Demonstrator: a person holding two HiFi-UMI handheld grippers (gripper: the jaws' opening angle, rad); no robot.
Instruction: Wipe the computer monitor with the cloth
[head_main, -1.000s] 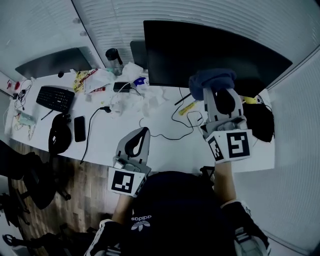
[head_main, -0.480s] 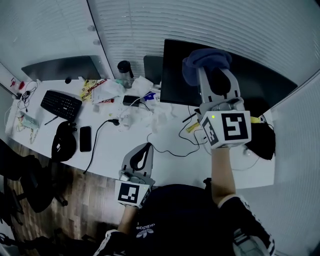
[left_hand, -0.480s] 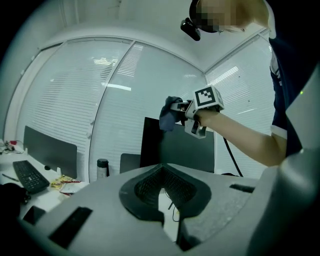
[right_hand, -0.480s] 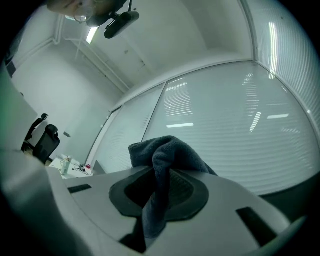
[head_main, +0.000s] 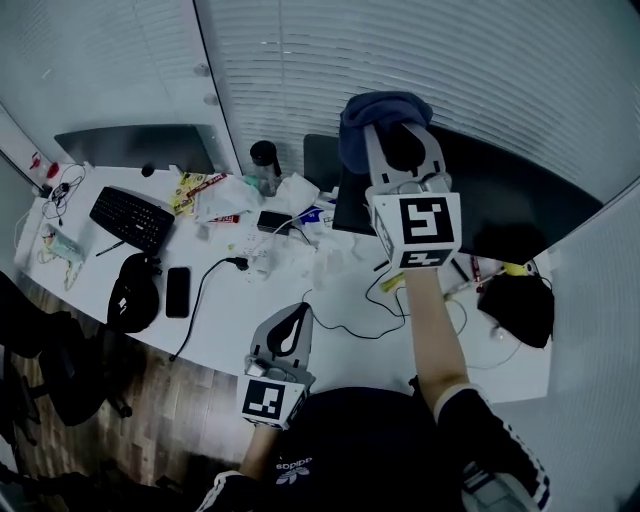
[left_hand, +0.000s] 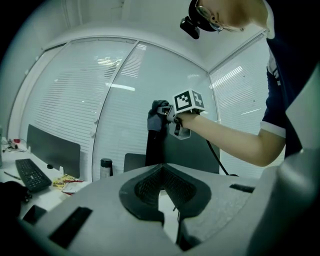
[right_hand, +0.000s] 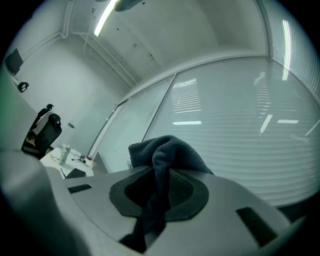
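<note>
The dark monitor (head_main: 520, 205) stands at the back right of the white desk (head_main: 230, 315). My right gripper (head_main: 392, 135) is raised at the monitor's upper left corner, shut on a bunched blue cloth (head_main: 380, 108). In the right gripper view the cloth (right_hand: 167, 155) hangs pinched between the jaws of the right gripper (right_hand: 159, 180). My left gripper (head_main: 288, 328) hovers low over the desk's front edge, shut with nothing in it. From the left gripper view, the left gripper (left_hand: 161, 168) looks toward the monitor (left_hand: 200, 155) and the cloth (left_hand: 157, 116) at its corner.
A keyboard (head_main: 132, 217), a phone (head_main: 178, 291), a black pouch (head_main: 132, 300), a bottle (head_main: 265, 160), crumpled papers (head_main: 300, 200) and cables (head_main: 350, 320) lie on the desk. A second monitor (head_main: 140, 148) stands at left, a black bag (head_main: 520, 300) at right. Blinds run behind.
My right gripper has carried the cloth from the monitor's lower part up and leftward to its upper left corner. The left gripper has stayed low by the desk's front edge.
</note>
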